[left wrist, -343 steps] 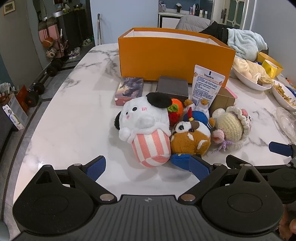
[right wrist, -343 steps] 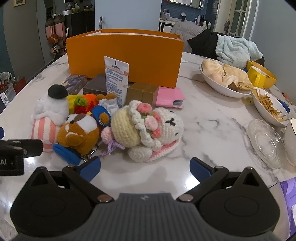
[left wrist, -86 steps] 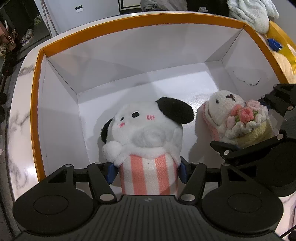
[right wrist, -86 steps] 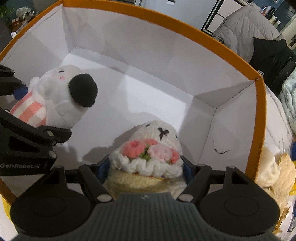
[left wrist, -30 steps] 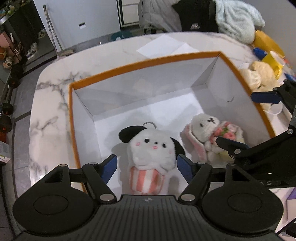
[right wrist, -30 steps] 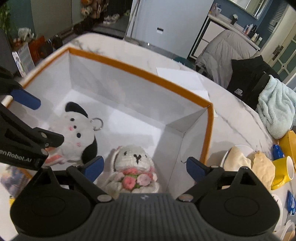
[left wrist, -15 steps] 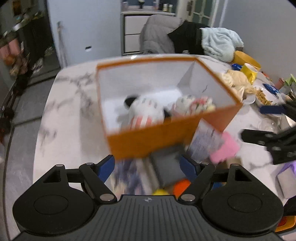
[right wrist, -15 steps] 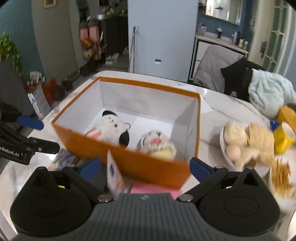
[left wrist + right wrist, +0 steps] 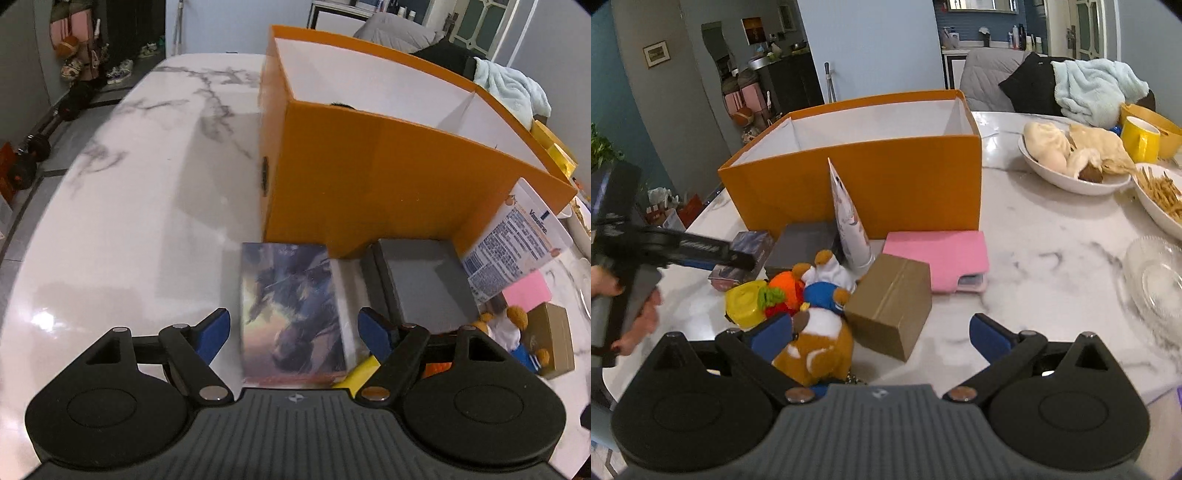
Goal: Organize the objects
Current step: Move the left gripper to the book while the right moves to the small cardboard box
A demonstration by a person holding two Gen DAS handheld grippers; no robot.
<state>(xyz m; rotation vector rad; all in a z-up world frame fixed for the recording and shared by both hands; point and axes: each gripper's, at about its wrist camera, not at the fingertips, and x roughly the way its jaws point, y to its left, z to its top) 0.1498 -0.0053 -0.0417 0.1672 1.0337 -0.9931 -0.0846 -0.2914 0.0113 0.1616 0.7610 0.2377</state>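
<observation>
In the left wrist view, the left claw (image 9: 293,332) hangs released, its blue fingertips (image 9: 212,332) spread on either side of a flat box with a dark, painted-looking picture (image 9: 290,308) lying on the marble table (image 9: 140,206). Just beyond it stands the orange box (image 9: 369,184), white inside, with only a black tuft showing over its near wall. A grey box (image 9: 424,284) lies beside the picture box, and a white tube with blue print (image 9: 517,240) leans against the orange box. In the right wrist view, the right claw (image 9: 881,338) is likewise released, straddling a brown and white plush (image 9: 818,347) and a small cardboard box (image 9: 890,304). This view alone shows the pink case (image 9: 942,260), a yellow, orange and green toy (image 9: 764,297), the bowls of food (image 9: 1071,162) and the left claw (image 9: 713,254) from the side, above the picture box (image 9: 748,247).
</observation>
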